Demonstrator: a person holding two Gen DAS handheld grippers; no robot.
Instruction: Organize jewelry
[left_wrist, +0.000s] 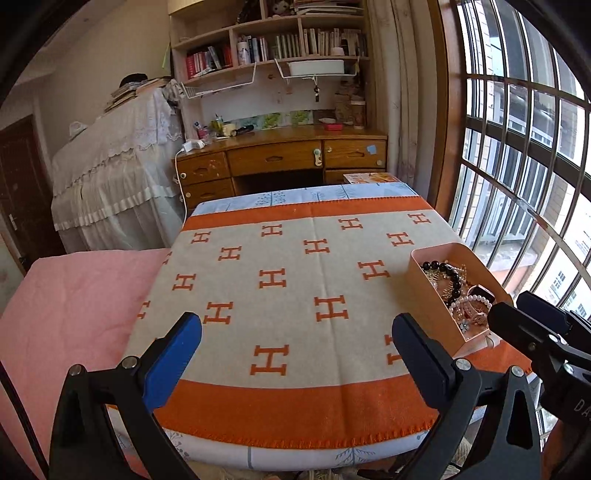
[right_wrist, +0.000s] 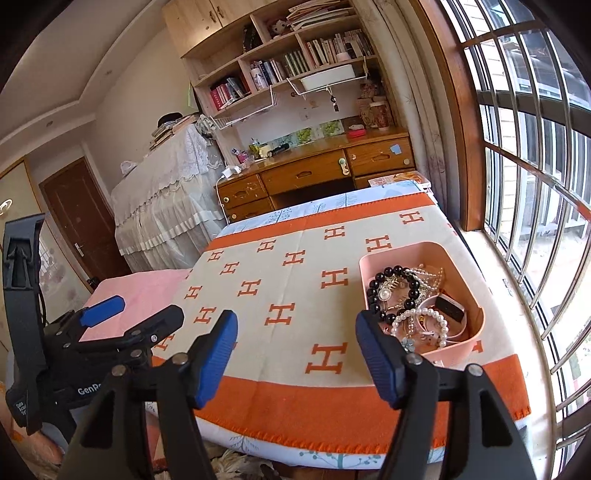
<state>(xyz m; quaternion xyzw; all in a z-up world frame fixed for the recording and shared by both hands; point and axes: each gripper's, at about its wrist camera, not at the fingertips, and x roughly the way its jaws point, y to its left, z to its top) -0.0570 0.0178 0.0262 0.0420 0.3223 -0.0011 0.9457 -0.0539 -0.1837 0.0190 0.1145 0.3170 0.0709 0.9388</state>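
A pink box (right_wrist: 476, 314) sits at the right side of the table on an orange and beige H-pattern cloth (right_wrist: 295, 295). It holds a black bead bracelet (right_wrist: 397, 271), a white pearl bracelet (right_wrist: 421, 314), a pink watch (right_wrist: 448, 308) and tangled gold pieces. The box also shows in the left wrist view (left_wrist: 428, 284). My right gripper (right_wrist: 295, 354) is open and empty, above the cloth's near edge, its right finger just left of the box. My left gripper (left_wrist: 295, 350) is open and empty over the cloth's near middle. It also shows at the left of the right wrist view (right_wrist: 133, 312).
A pink quilt (left_wrist: 70, 306) lies left of the table. A wooden desk (left_wrist: 280, 158) with shelves stands behind. A lace-covered piece of furniture (left_wrist: 110, 166) is at the back left. A barred window (left_wrist: 524, 147) runs along the right.
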